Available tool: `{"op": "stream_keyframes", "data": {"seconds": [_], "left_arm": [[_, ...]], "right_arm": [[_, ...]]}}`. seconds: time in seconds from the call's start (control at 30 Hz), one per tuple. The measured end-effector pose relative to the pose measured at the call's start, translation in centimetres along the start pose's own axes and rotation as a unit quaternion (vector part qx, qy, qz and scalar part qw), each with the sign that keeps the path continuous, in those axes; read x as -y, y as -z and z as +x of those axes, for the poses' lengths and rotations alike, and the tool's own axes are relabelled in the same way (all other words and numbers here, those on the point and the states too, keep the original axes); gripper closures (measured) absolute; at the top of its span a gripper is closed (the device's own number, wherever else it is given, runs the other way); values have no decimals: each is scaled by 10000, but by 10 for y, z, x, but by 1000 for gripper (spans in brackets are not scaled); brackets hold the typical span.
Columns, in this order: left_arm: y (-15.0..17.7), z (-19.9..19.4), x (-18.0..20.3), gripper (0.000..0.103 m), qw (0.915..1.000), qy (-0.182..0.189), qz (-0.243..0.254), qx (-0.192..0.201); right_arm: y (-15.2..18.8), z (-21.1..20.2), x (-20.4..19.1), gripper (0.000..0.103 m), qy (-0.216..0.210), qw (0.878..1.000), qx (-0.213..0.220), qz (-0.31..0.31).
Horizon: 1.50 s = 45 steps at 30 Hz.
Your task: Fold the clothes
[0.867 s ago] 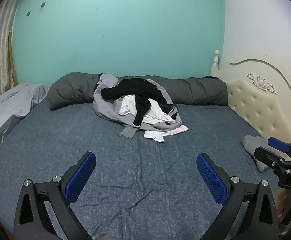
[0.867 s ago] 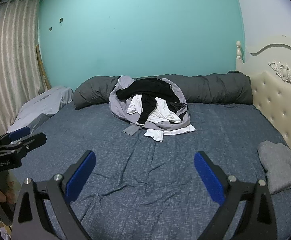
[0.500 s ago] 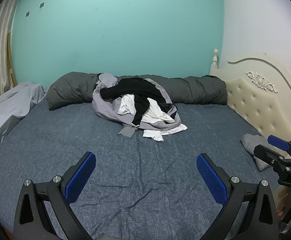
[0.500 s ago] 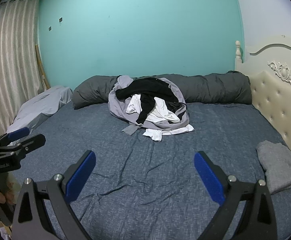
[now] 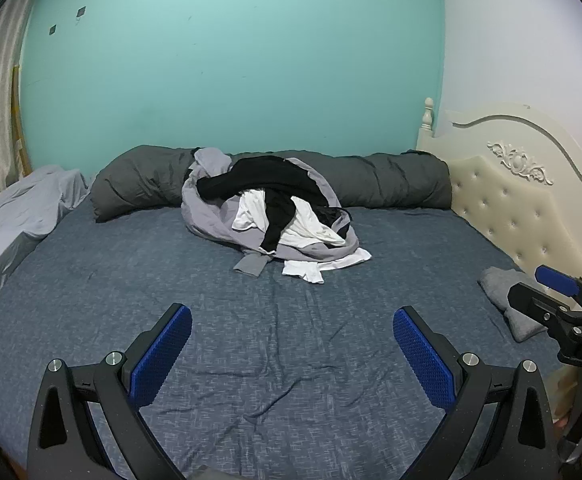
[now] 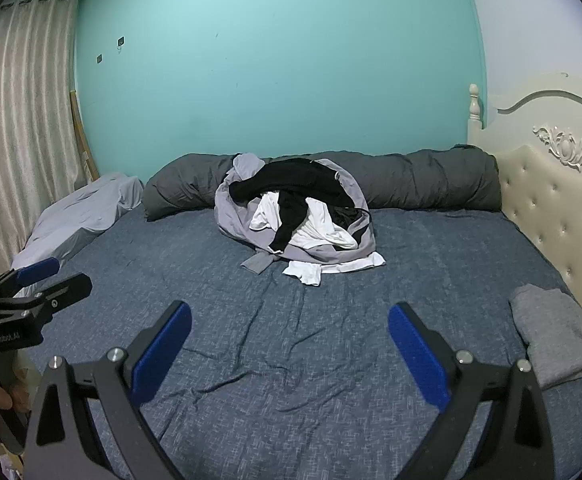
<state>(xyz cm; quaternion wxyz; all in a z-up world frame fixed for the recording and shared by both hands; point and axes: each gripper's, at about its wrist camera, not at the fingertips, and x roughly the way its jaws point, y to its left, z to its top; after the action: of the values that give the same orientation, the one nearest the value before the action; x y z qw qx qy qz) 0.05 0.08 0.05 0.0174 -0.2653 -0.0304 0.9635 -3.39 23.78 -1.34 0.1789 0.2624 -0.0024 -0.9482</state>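
— So, where do we stand with both tools?

— We hold the left hand-held gripper low over the near part of the bed with the wrinkled blue-grey sheet, its blue ribbed pads spread wide with only sheet showing between them. Our right hand-held gripper is spread just as wide and grips nothing.

— And the clothes?

— We see the loose heap of black, white and light grey garments lying well ahead of both tools, toward the far side of the bed, resting against the long dark grey rolled duvet along the turquoise wall. A white piece and a small grey flap spill out at its near edge.

— Anything already done?

— We find one folded grey garment lying flat near the cream tufted headboard, to our right, well apart from the heap. In the left view our right tool partly covers it.

— What else is on the bed?

— We note a pale grey bundle of bedding at the left edge, beside the striped curtain.
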Motion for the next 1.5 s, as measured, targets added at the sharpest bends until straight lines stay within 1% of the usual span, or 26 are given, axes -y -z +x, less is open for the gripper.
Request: {"op": "stream_keyframes", "data": {"seconds": [1.23, 1.5], "left_arm": [[0, 7, 2, 1, 10000, 8, 0, -29], [1, 18, -1, 1, 9999, -9, -78, -71]], "right_arm": [[-1, 4, 2, 4, 1, 10000, -35, -15], [0, 14, 7, 4, 15, 10000, -75, 4]]}}
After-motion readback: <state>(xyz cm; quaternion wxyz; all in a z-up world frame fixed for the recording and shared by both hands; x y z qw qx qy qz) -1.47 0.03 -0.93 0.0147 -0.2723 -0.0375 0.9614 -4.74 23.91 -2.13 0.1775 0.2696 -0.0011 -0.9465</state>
